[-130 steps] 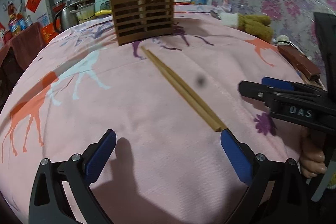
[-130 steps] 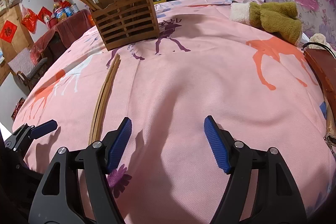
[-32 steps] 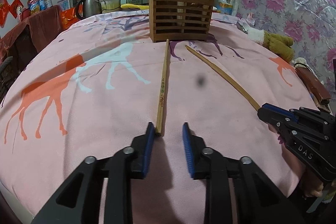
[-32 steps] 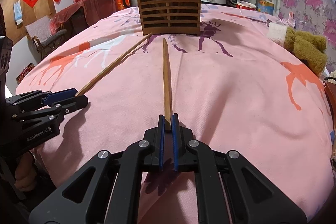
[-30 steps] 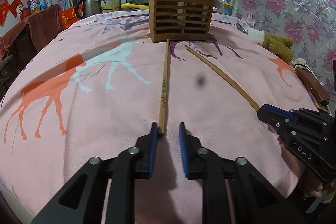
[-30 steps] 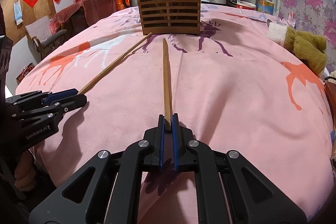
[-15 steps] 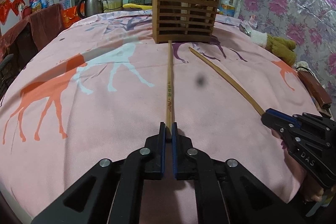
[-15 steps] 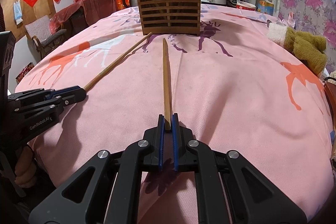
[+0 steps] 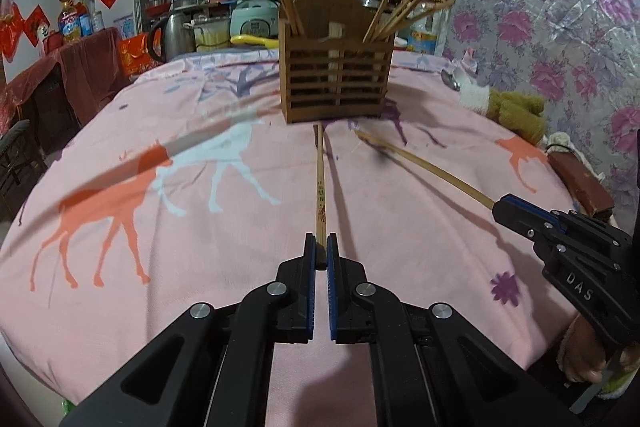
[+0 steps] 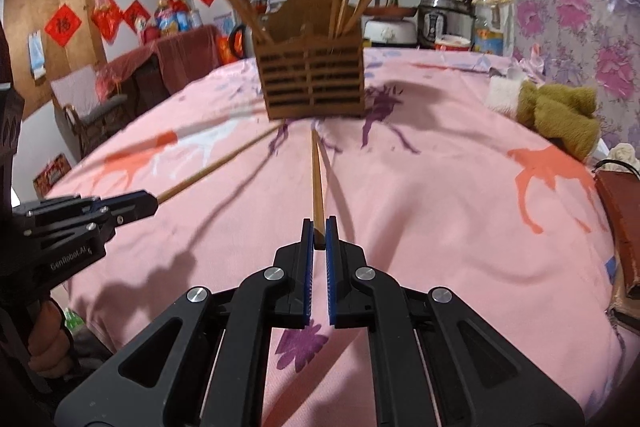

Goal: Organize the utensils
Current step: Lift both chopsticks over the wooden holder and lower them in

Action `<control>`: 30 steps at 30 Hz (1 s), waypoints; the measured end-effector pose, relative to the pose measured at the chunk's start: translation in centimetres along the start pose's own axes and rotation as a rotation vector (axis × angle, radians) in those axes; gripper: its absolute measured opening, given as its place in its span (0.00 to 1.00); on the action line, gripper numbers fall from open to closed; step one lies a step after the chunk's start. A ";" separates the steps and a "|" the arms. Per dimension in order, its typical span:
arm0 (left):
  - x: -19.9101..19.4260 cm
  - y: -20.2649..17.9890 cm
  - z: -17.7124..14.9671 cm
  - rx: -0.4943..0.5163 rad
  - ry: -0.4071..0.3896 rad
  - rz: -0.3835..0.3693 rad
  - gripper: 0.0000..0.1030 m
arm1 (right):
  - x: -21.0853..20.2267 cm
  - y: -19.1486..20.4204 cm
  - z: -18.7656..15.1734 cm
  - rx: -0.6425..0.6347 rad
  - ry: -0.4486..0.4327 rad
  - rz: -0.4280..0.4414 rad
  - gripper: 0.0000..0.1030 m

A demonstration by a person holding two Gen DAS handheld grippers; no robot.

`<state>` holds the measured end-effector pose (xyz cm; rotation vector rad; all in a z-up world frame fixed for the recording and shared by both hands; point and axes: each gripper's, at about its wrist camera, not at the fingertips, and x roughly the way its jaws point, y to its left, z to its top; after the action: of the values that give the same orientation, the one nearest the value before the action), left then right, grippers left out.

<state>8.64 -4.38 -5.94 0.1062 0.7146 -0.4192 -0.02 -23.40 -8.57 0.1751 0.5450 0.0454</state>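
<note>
Standing wooden holder (image 9: 335, 83) contains chopsticks; each gripper (image 9: 320, 253) (image 10: 319, 229) clamps one chopstick (image 9: 320, 195) (image 10: 317, 183).

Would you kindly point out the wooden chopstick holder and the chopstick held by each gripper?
wooden chopstick holder (image 9: 338, 83): left wrist view, centre of its slatted front.
left chopstick (image 9: 321, 193): left wrist view, mid-shaft, near the printed marks.
right chopstick (image 10: 317, 183): right wrist view, mid-shaft, ahead of the tongs.

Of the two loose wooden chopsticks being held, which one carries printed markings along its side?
The wooden chopstick clamped in the left gripper carries small red characters along its shaft. The plain wooden chopstick in the right gripper shows none.
</note>
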 end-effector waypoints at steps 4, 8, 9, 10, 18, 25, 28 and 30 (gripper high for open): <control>-1.3 -0.2 1.3 -0.003 -0.025 -0.017 0.05 | -0.7 -0.5 1.2 0.023 -0.026 0.014 0.06; -2.0 -0.7 2.9 0.008 -0.039 -0.030 0.05 | -1.3 -0.5 2.5 0.028 -0.060 0.015 0.06; -2.1 -0.8 3.4 0.011 -0.042 -0.030 0.05 | -1.4 -0.5 2.9 0.027 -0.069 0.017 0.06; -2.1 -0.9 3.9 0.013 -0.044 -0.031 0.06 | -1.6 -0.4 3.1 0.026 -0.076 0.017 0.06; -2.6 -0.9 8.2 0.018 -0.085 -0.045 0.06 | -2.1 -0.1 6.1 0.019 -0.133 0.027 0.06; -3.3 -1.4 12.4 0.031 -0.131 -0.068 0.05 | -2.9 0.4 8.8 0.008 -0.197 0.041 0.06; -3.4 -1.8 13.6 0.044 -0.144 -0.073 0.05 | -2.8 0.3 9.8 0.003 -0.214 0.040 0.06; -3.5 -2.1 14.6 0.058 -0.154 -0.070 0.05 | -2.8 0.3 10.5 0.003 -0.221 0.041 0.06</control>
<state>14.37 -8.61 7.41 0.1023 0.5560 -0.5099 3.08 -24.94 1.71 0.1917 0.3212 0.0647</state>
